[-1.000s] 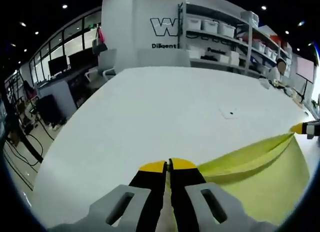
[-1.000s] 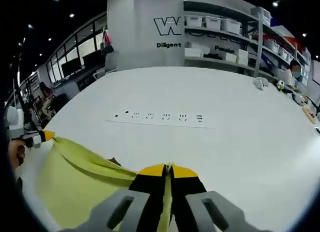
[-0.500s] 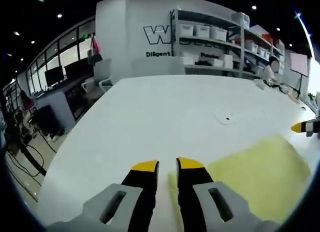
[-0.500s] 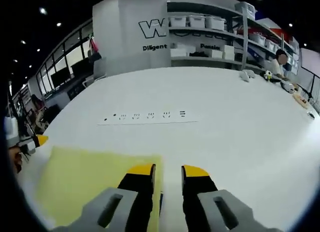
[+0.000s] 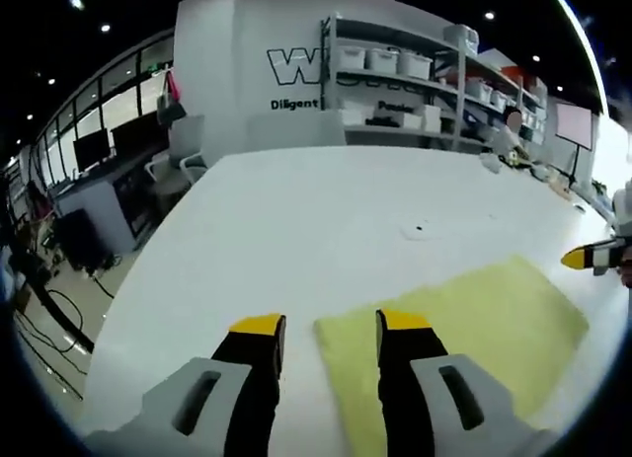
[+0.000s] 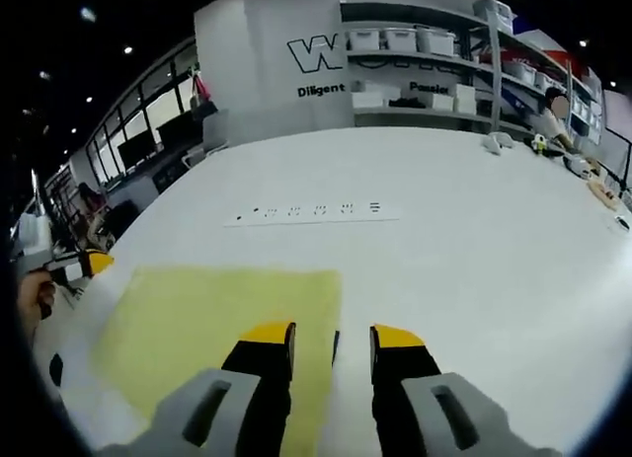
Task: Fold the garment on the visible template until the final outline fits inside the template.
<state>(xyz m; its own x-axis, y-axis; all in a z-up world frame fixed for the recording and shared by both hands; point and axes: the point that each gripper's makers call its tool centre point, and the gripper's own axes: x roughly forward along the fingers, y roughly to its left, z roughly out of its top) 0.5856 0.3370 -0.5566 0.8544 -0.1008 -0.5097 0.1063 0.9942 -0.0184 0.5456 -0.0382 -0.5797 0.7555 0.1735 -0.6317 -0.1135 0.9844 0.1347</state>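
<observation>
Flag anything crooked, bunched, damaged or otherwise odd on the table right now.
Nothing stands out. The yellow folded cloth lies flat on the white table with straight edges and no bunching. Both the left tongs and right tongs are open and hold nothing.

Both grippers: grey bodies, black jaws with yellow tips.

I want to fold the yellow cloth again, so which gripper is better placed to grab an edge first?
Probably the right gripper: open, its jaws straddle the yellow cloth's near edge. The left gripper is open too, one jaw over the cloth's corner.
</observation>
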